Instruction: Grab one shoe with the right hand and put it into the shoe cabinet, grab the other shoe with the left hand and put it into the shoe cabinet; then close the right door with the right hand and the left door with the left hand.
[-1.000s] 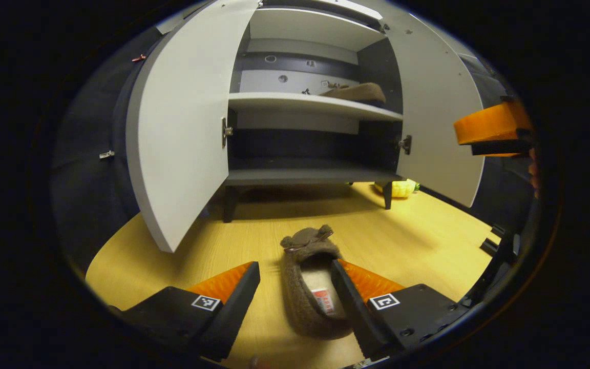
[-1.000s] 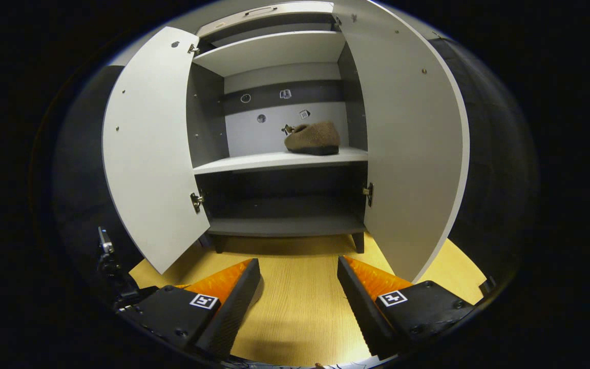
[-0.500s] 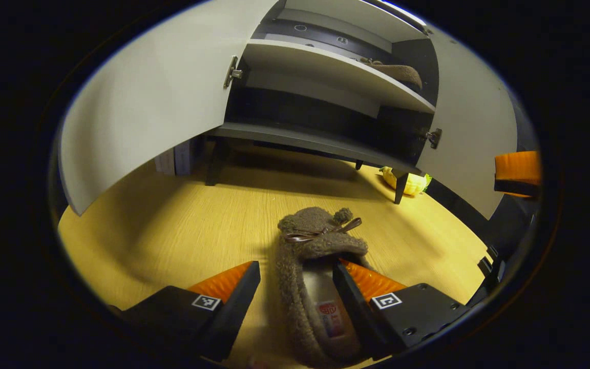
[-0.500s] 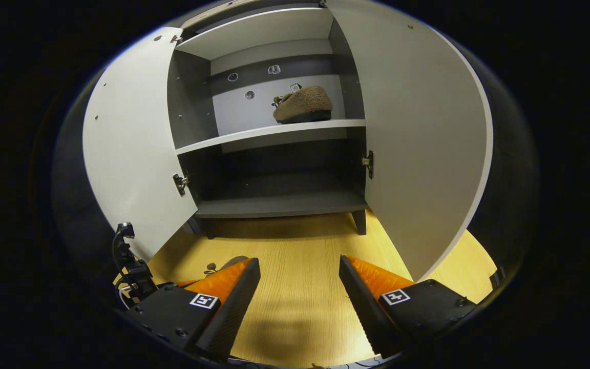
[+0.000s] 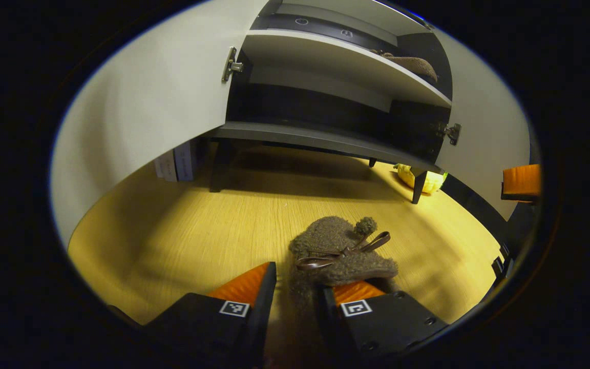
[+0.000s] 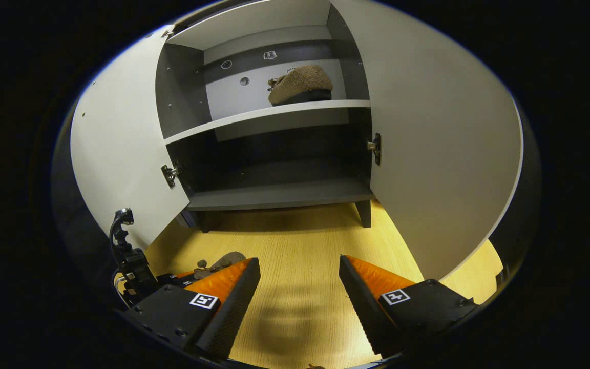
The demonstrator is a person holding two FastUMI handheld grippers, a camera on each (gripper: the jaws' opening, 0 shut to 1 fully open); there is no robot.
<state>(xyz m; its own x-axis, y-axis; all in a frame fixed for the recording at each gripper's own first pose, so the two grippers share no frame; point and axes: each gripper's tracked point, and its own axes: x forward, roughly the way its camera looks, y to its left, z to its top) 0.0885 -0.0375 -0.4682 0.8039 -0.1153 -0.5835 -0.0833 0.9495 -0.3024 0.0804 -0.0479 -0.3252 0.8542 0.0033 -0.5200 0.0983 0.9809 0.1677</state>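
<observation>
White left cabinet door [image 5: 136, 118] fills the upper left of the left gripper view. At bottom centre, the left gripper [image 5: 296, 297] has narrowed since a moment ago and now pinches the fuzzy brown slipper [image 5: 341, 251] on the wooden floor [image 5: 182, 230]; lifting should follow. Its twin [image 6: 300, 84] rests on the shelf, upper centre of the right gripper view, where the right gripper [image 6: 299, 287] gapes, holding nothing.

So the left hand-held gripper [image 5: 295, 302] dropped down and its fingers went from wide apart to squeezed onto the side wall of the brown slipper [image 5: 336, 251]. The right hand-held gripper [image 6: 299, 292] drifted closer to the shoe cabinet [image 6: 274, 195], fingers spread.
</observation>
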